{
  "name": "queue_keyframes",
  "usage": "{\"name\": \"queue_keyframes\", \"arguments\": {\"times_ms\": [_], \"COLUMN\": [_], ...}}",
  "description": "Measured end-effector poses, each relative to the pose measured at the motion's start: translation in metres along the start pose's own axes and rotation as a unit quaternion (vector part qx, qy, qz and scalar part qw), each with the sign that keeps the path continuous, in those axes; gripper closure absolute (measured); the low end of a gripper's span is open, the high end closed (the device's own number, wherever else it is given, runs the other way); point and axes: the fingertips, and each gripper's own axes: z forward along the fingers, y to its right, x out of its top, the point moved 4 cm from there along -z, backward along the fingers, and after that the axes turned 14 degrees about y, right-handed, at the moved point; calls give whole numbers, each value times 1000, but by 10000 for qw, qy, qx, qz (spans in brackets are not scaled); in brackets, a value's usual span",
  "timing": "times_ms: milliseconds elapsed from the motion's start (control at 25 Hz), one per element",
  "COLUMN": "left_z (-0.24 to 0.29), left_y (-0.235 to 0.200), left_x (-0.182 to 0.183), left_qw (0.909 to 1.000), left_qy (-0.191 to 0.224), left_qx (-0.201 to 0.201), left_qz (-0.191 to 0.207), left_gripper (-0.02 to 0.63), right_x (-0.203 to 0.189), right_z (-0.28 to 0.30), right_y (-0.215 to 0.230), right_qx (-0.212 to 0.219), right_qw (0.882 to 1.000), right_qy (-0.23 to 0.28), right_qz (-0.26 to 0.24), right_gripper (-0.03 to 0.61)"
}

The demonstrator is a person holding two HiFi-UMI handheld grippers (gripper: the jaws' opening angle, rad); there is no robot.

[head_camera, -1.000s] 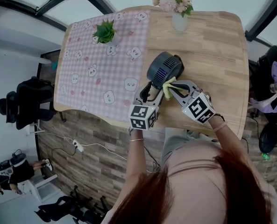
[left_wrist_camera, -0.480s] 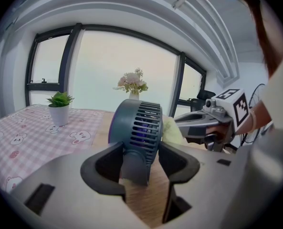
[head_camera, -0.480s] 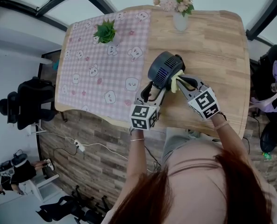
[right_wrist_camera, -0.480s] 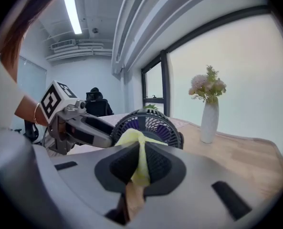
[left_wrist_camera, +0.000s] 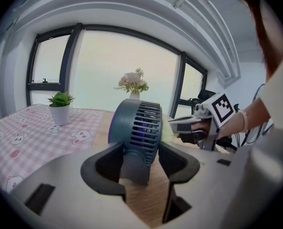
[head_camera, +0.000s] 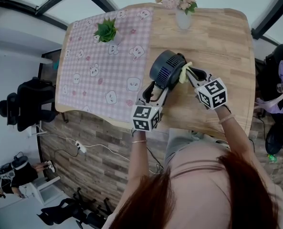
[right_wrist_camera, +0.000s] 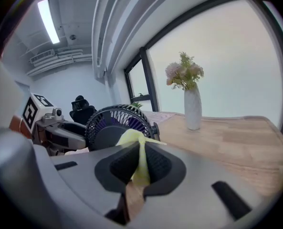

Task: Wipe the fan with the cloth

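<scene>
Two grippers busy: left gripper (head_camera: 155, 88) clamps the fan (head_camera: 167, 68) low on its stand, mid wooden table (head_camera: 222, 42); right gripper (head_camera: 191, 73) pinches the limp yellow cloth (head_camera: 185, 73) at the grille. Fan looks light, rigid, tippy; hold it by the stand.

A wooden table (head_camera: 222, 37) stood in a bright room. A pink checked tablecloth (head_camera: 84, 80) with little bears covered its left part, a small green plant (head_camera: 106, 31) sat on the cloth, and a white vase of flowers (head_camera: 183, 14) stood at the far edge. Behind it were big windows (left_wrist_camera: 127, 61) with dark frames, and a long lamp (right_wrist_camera: 48, 14) shone on the white ceiling. A black office chair (head_camera: 29, 104) stood to the left, and a white power strip (head_camera: 79, 150) lay on the brick-patterned floor (head_camera: 98, 163).
</scene>
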Motion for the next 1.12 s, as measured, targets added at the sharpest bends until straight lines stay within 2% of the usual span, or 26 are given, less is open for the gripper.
{"name": "queue_keyframes", "arguments": {"times_ms": [200,400,480,600,840,1000,1120], "left_z": [-1,0,0,0,0,0,0], "left_y": [2,3,4,5,8,9,9], "left_x": [0,0,-1,-1,-1,-2,-2], "left_qw": [10000,9999,9999,9998,9996,9996,9996], "left_qy": [-39,-64,-59,-59,-70,-64,-70], "left_qx": [39,106,144,198,261,279,276], "left_qz": [11,4,-6,8,-14,-10,-11], "left_gripper": [383,383,383,383,383,383,383], "right_x": [-12,-8,-3,-4,-23,-32,-36], "right_z": [0,-14,-21,-28,-27,-16,-7], "right_y": [22,36,27,-4,-69,-86,-80], "right_qx": [-345,-604,-362,377,1514,1753,1685], "right_qw": [9982,9959,9962,9953,9849,9808,9805], "right_qy": [-146,-115,-1,49,-390,-527,-559], "right_qz": [458,661,794,892,745,674,838], "right_gripper": [549,549,549,549,549,549,549]}}
